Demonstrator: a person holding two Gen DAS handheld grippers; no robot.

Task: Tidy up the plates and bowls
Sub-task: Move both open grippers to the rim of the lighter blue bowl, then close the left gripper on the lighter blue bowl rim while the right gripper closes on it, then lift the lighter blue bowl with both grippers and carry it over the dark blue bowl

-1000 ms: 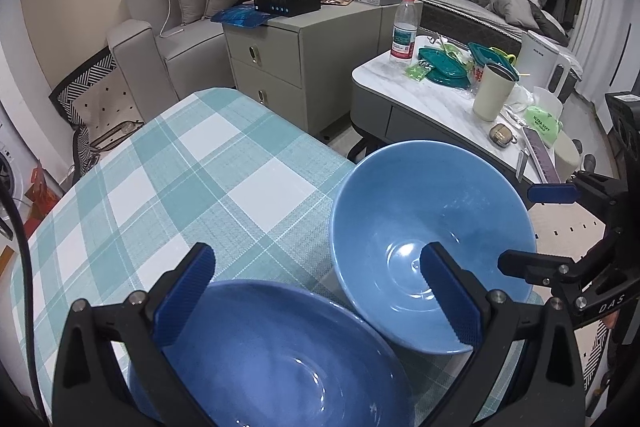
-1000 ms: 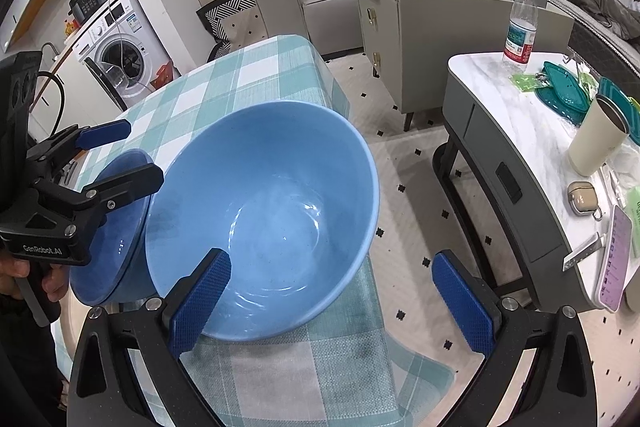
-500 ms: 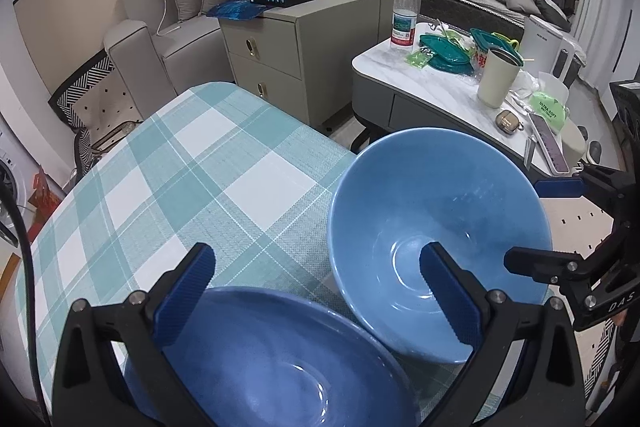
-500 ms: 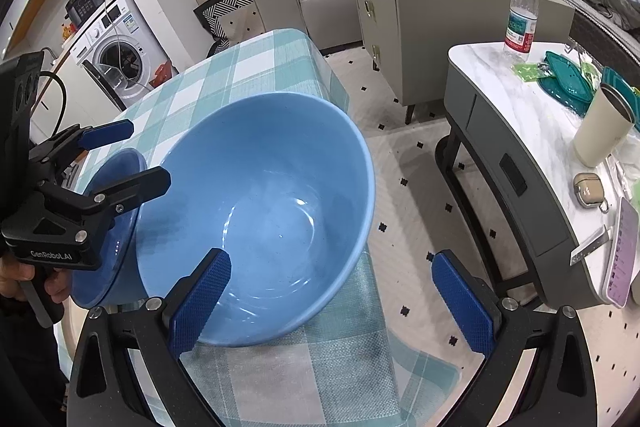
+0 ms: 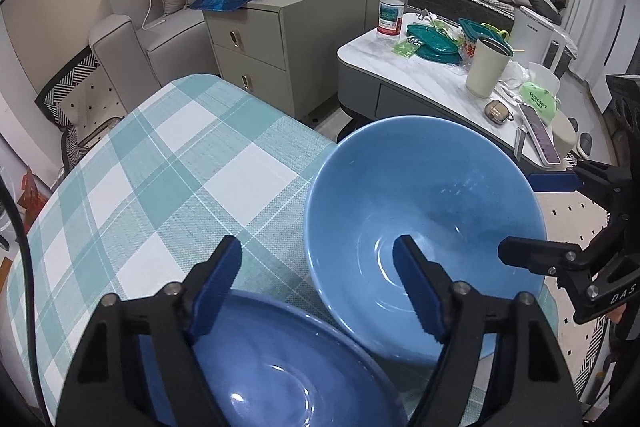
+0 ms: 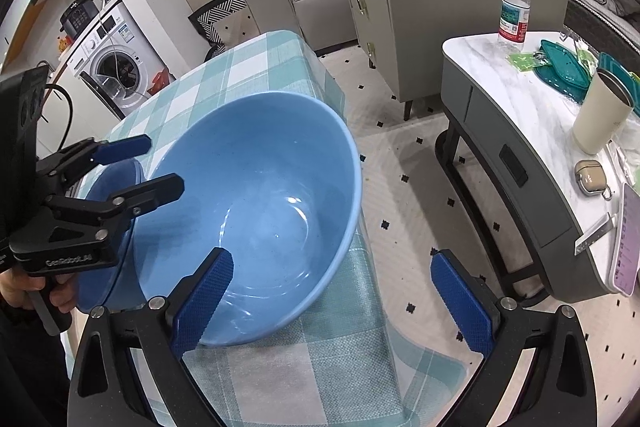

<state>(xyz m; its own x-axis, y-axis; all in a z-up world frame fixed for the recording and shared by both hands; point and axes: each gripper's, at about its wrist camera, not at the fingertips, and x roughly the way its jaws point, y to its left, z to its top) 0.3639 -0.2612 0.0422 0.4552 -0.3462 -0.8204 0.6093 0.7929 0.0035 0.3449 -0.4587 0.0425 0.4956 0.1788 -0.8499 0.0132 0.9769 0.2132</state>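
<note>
My left gripper (image 5: pixel 318 281) has just been narrowing, jaws partly open over the dark bowl's (image 5: pixel 280 367) far rim, pads not pressing. The right gripper (image 6: pixel 332 291) gapes wide — its left pad inside the light bowl (image 6: pixel 256 195), tilted at the table (image 5: pixel 160 163) edge.
</note>
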